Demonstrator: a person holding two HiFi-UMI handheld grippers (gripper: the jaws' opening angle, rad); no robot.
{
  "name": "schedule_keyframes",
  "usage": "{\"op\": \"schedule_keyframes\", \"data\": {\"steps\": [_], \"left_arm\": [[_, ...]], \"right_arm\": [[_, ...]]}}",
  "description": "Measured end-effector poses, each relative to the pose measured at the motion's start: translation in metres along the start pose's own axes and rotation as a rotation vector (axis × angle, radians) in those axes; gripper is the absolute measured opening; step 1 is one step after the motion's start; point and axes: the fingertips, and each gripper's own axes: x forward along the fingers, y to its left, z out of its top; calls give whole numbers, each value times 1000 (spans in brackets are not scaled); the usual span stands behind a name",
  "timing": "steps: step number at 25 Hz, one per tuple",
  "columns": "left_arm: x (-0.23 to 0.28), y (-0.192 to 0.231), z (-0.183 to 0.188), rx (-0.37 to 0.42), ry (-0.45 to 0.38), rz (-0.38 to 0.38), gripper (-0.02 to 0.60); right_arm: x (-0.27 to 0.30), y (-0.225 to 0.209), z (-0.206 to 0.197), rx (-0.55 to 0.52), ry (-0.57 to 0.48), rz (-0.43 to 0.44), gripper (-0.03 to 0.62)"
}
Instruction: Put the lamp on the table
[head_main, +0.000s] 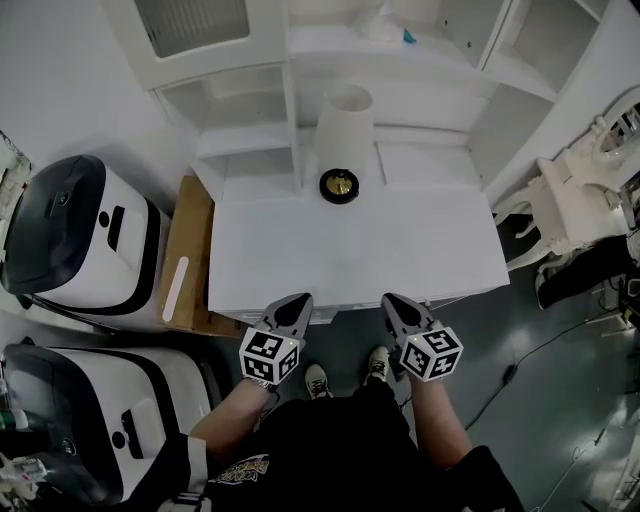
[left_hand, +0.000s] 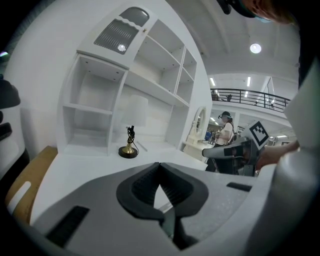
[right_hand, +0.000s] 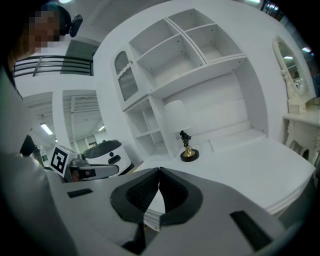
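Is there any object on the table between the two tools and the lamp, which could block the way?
No, nothing visible does. The left tool and right tool are at the near edge of the table, and only its bare white surface lies between them and the lamp, which stands at the back.

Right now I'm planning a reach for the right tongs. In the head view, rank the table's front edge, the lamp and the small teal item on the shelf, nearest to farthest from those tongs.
1. The table's front edge, directly ahead of the right tongs.
2. The lamp, at the table's back, slightly left.
3. The teal item, on the shelf beyond the lamp.
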Motion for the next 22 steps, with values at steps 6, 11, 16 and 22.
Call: {"op": "schedule_keyframes", "data": {"steps": [6,11,16,22], "left_arm": [[-7,-4,-2,5,-1,-12,6],[-11,-6,-8,2,3,-18,6],[-13,-8,-9,-3,1,-23,6],[-14,-8,-9,-8,2,-21,6]], "right_arm": [[-1,12,-9,-6,11,9,26],[-1,23,-15,-14,20,22,26],[-2,30,-18,-19,23,33,26],[-2,31,-18,-18,22,33,25]]}}
